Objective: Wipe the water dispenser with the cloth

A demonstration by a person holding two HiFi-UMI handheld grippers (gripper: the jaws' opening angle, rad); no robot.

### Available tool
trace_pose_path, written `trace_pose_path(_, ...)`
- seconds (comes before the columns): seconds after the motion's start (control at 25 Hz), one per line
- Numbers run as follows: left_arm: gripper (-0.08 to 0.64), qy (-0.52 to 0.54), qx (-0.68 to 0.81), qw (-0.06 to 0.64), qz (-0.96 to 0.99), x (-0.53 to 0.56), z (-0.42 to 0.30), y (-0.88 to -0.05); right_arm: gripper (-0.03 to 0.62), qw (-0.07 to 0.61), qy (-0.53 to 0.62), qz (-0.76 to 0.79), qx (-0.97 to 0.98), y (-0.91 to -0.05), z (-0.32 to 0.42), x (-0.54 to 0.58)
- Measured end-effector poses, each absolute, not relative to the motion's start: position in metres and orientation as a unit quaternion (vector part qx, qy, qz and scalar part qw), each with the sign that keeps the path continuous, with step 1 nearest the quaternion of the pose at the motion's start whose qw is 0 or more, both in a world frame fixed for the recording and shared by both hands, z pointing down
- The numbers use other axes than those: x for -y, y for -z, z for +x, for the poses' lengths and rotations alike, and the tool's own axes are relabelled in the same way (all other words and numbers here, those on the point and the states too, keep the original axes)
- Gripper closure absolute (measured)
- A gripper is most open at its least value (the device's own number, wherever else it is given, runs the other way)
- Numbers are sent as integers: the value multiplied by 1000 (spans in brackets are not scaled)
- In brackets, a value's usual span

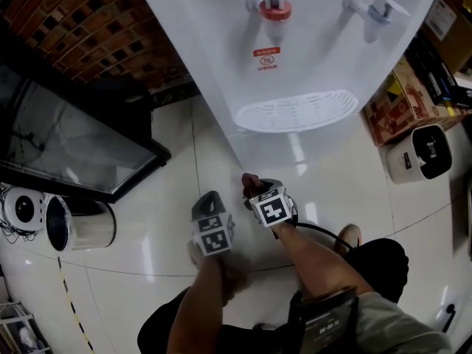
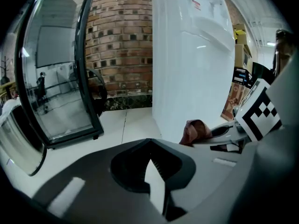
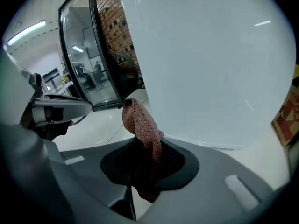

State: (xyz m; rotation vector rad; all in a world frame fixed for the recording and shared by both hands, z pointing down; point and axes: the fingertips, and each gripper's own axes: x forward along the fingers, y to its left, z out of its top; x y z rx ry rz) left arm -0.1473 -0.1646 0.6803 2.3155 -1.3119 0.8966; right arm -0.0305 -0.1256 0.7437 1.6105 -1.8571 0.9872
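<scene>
The white water dispenser (image 1: pixel 310 65) stands ahead on the tiled floor, with a red tap (image 1: pixel 274 9), a white tap (image 1: pixel 376 9) and a drip tray (image 1: pixel 295 110). My right gripper (image 1: pixel 254 190) is low in front of its base, shut on a reddish-brown cloth (image 1: pixel 249 182). In the right gripper view the cloth (image 3: pixel 140 120) sticks up out of the gripper (image 3: pixel 142 146), close to the dispenser's wall (image 3: pixel 205 64). My left gripper (image 1: pixel 210 203) is just left of it, jaws together and empty (image 2: pixel 149 143). The left gripper view shows the cloth (image 2: pixel 196 130) beside the dispenser (image 2: pixel 191 69).
A glass-door cabinet (image 1: pixel 66 146) stands at the left, with a brick wall (image 1: pixel 81 21) behind it. A white cylindrical container (image 1: pixel 77 223) lies at the far left. Cardboard boxes (image 1: pixel 394 102) and a white appliance (image 1: pixel 420 153) sit right of the dispenser.
</scene>
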Motion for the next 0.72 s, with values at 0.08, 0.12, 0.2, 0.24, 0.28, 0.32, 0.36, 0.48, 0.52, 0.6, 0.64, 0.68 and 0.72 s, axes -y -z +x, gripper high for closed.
trace_pose_path(0.08, 560, -317, 462, 167, 811, 171, -152, -686, 488, 246, -364, 587, 679, -750, -37, 131)
trace_pose_path(0.12, 560, -318, 461, 168, 811, 173, -153, -689, 488, 247, -367, 585, 679, -754, -40, 134)
trace_pose_path(0.2, 560, -320, 458, 171, 811, 174, -152, -695, 488, 250, -373, 581, 679, -763, -45, 140)
trace_pose_path(0.24, 560, -321, 456, 174, 811, 174, -151, -699, 488, 249, -378, 579, 678, -767, -46, 144)
trace_pose_path(0.28, 560, -322, 454, 177, 812, 174, -149, -702, 488, 246, -383, 579, 676, -771, -47, 147)
trace_pose_path(0.32, 560, -322, 452, 179, 812, 174, -147, -705, 488, 242, -388, 580, 674, -775, -47, 150)
trace_pose_path(0.36, 560, -322, 451, 182, 813, 173, -145, -708, 488, 240, -391, 583, 670, -778, -46, 153)
trace_pose_path(0.48, 560, -321, 448, 190, 813, 173, -143, -715, 488, 240, -399, 590, 659, -785, -43, 157)
trace_pose_path(0.52, 560, -321, 448, 192, 812, 174, -143, -717, 488, 239, -404, 589, 658, -787, -43, 157)
trace_pose_path(0.6, 560, -320, 450, 196, 810, 175, -145, -722, 488, 238, -407, 592, 653, -791, -40, 156)
trace_pose_path(0.64, 560, -321, 451, 197, 809, 175, -145, -723, 488, 240, -404, 598, 650, -790, -35, 157)
trace_pose_path(0.68, 560, -321, 451, 198, 809, 175, -145, -722, 488, 241, -401, 605, 644, -789, -28, 157)
trace_pose_path(0.72, 560, -320, 451, 198, 810, 176, -143, -720, 488, 240, -401, 612, 638, -789, -20, 156)
